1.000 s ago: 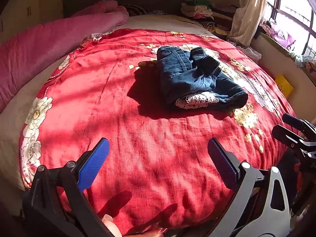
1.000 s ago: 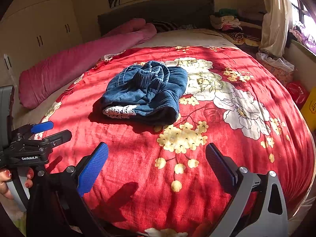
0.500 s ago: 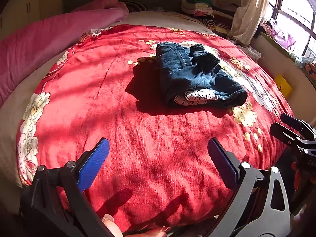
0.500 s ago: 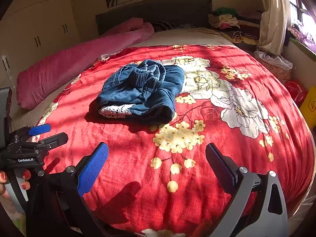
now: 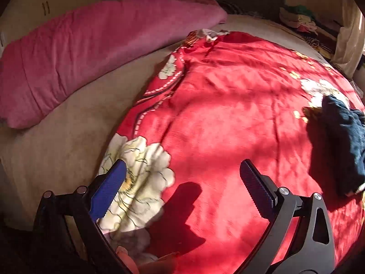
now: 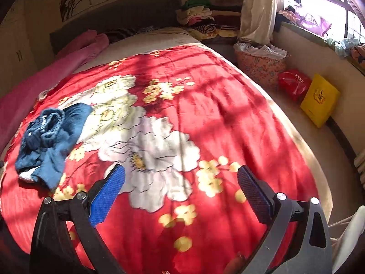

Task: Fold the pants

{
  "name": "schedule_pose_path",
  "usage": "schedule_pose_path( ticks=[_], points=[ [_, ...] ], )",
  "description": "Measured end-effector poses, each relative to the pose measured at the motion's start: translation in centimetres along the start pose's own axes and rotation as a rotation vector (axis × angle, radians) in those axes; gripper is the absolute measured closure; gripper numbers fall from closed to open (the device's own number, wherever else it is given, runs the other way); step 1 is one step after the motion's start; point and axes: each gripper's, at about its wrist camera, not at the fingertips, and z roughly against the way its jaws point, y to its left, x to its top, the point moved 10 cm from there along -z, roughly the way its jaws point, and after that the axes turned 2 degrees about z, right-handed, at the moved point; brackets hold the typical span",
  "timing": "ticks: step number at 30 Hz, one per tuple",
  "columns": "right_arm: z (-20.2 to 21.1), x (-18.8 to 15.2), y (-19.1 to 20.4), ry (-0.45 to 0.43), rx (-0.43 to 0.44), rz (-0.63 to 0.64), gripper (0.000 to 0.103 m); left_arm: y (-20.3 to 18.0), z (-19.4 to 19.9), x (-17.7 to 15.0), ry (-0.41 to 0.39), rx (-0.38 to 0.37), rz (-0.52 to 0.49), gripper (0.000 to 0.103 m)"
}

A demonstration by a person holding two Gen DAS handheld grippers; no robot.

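Note:
The dark blue pants (image 6: pixel 49 138) lie folded in a small bundle on the red flowered blanket (image 6: pixel 228 114), a white lace trim showing at the near end. In the left wrist view the pants (image 5: pixel 344 141) sit at the far right edge, on the same blanket (image 5: pixel 228 118). My left gripper (image 5: pixel 182 187) is open, hovering over the blanket's left border, well left of the pants. Open too, the right gripper (image 6: pixel 181 189) hangs above the big white flower print, right of the pants. Neither holds anything.
A long pink duvet roll (image 5: pixel 91 52) lies along the bed's left side on a beige sheet (image 5: pixel 57 141). Right of the bed stand a yellow box (image 6: pixel 319 99), a red bag (image 6: pixel 294 86) and a floral basket (image 6: pixel 260 66). Folded clothes (image 6: pixel 198 16) are piled by the headboard.
Both grippers swung away from the pants: the left view turned left, the right view turned right, so the bundle slid to each frame's edge. The pants have not moved. Both stay open.

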Motion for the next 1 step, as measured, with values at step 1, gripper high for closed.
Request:
schedule_pose_path(
  ticks=[1],
  points=[
    [0.0,0.0,0.0,0.0,0.0,0.0,0.005,1.82,-1.81,0.92,0.016,0.014,0.037,0.009]
  ],
)
